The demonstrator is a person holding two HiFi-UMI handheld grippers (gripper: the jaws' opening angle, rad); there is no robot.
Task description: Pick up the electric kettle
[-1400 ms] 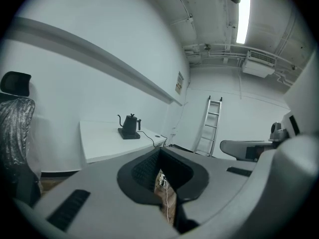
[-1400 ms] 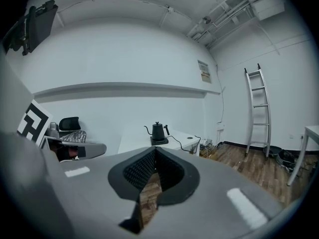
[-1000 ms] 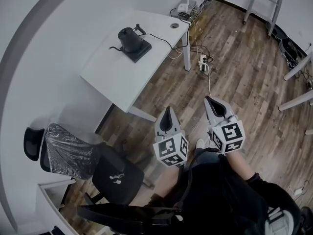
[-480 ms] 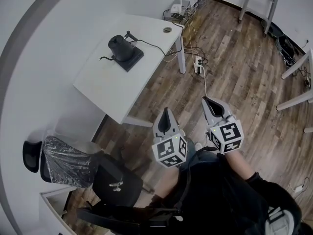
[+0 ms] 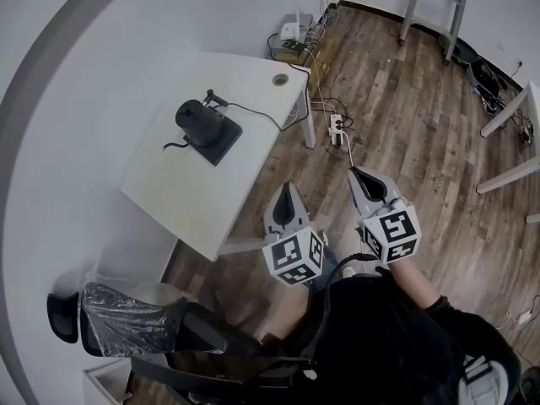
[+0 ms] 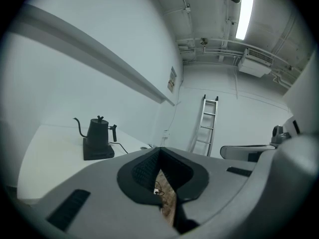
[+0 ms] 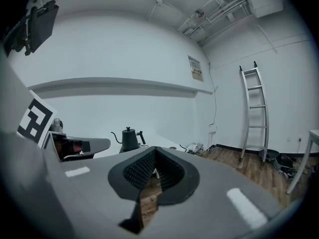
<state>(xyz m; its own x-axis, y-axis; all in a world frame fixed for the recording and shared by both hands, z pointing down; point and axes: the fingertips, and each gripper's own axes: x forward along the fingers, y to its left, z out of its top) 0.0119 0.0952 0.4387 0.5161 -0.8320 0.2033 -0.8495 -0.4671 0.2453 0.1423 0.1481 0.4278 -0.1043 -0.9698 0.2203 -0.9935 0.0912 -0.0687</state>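
Note:
A black gooseneck electric kettle [image 5: 196,120] stands upright on its black square base [image 5: 213,140] on a white table [image 5: 202,192] by the wall; a black cord runs from it toward the table's far end. It also shows as the kettle [image 6: 98,130] in the left gripper view and the kettle [image 7: 129,138] in the right gripper view, far off. My left gripper [image 5: 285,194] and right gripper [image 5: 360,174] hover over the wooden floor, well short of the table, both shut and empty.
A power strip [image 5: 336,130] and tangled cables [image 5: 300,30] lie on the floor past the table's far end. A ladder [image 5: 434,7] leans at the far wall. A black office chair [image 5: 126,319] sits at lower left. Another table's legs [image 5: 506,133] stand at right.
The whole view has shifted: the table and kettle have slid down and left in the head view and come nearer. Both grippers stayed shut and side by side.

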